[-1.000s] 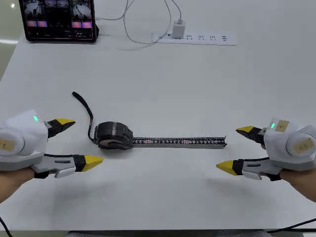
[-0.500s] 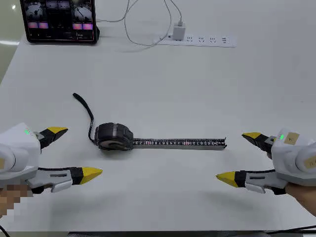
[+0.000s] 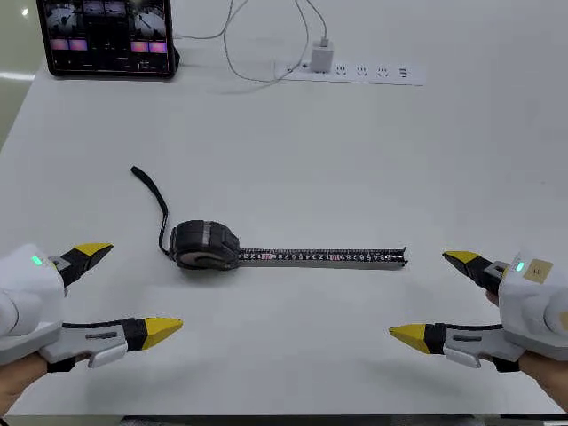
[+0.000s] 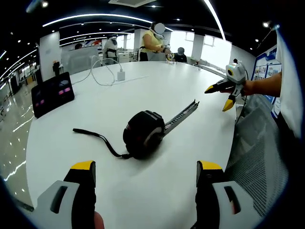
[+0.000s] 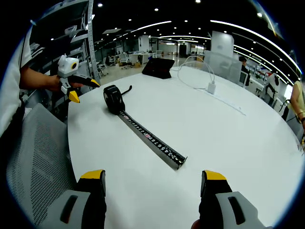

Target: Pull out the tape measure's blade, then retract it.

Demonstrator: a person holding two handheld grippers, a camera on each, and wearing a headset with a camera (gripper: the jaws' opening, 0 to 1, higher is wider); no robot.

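Head view: left tongs (image 3: 142,287) and right tongs (image 3: 422,295), both wide and empty, have drawn back; tape measure (image 3: 204,245) lies unmoved on the surface (image 3: 293,160), blade (image 3: 319,257) out. Left gripper view: case (image 4: 143,134) ahead, untouched. Right gripper view: blade tip free; retraction judged pending.

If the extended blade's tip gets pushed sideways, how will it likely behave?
The blade lies long, thin and flat, so it probably flexes or pivots easily. The squat case looks heavier, likely anchoring that end.

Open office, ceiling light strips (image 4: 71,19), white table (image 3: 355,160)
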